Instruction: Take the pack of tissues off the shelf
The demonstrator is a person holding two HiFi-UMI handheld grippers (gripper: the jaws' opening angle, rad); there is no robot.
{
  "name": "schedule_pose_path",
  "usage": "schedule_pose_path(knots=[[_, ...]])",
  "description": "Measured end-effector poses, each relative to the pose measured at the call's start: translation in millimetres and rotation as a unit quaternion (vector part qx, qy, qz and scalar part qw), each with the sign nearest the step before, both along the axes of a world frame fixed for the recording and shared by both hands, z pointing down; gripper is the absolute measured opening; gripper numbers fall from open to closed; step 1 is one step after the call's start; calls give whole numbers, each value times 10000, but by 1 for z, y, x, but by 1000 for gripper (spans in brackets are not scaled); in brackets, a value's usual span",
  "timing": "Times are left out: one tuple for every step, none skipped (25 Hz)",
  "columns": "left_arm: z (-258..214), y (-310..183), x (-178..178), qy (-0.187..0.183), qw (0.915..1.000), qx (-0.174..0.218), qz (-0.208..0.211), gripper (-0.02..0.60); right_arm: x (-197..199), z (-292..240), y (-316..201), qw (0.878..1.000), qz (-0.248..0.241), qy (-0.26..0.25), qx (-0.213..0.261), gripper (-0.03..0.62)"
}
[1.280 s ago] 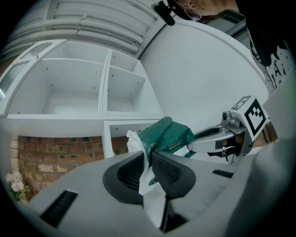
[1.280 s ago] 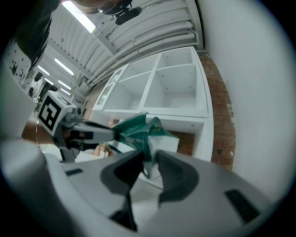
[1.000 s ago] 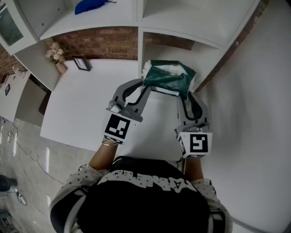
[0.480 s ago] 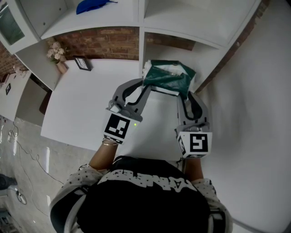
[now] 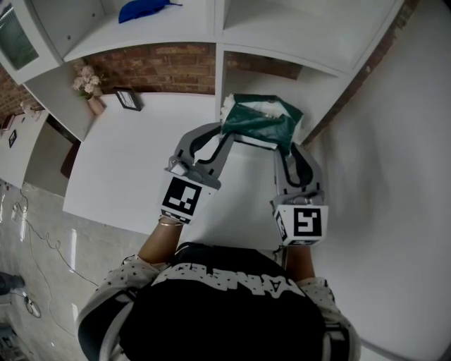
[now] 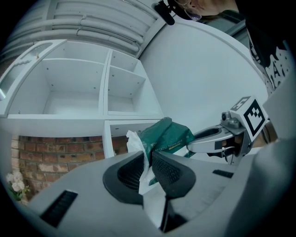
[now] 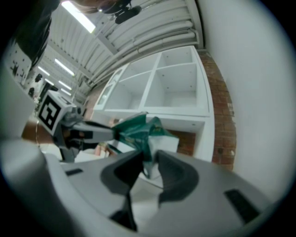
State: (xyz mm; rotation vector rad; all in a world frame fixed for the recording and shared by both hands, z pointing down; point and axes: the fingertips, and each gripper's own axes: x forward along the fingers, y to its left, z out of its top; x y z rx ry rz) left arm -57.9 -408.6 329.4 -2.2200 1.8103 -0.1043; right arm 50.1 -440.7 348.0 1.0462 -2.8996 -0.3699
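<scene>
a white table point(image 5: 127, 162) sits below a white shelf point(image 5: 218, 70). close by, the left gripper point(image 5: 223, 134) squeezes the left end of the pack of tissues point(image 5: 262, 120). the right gripper point(image 5: 289, 147) squeezes the right end. the green pack is between them, at the mouth of the shelf. it looks soft, light and crinkly, so holding both ends seems best.

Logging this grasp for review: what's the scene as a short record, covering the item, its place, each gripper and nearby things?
item: green tissue pack
place: in front of the lower right compartment of the shelf
left gripper: jaws shut on the pack's left end
right gripper: jaws shut on the pack's right end
nearby: flowers and frame at the back of the white top; blue thing on an upper level
</scene>
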Motion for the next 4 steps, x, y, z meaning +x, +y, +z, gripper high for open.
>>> schedule_pose_path(knots=[[0, 0, 0, 4, 10000, -3, 0, 80, 0, 0, 0, 10000, -1, 8, 11, 123], [0, 1, 0, 5, 10000, -3, -1, 80, 0, 0, 1, 10000, 3, 2, 8, 123], [0, 1, 0, 6, 10000, -2, -3, 80, 0, 0, 0, 10000, 13, -17, -8, 123], [0, 1, 1, 6, 10000, -1, -4, 80, 1, 0, 0, 10000, 25, -42, -30, 123]])
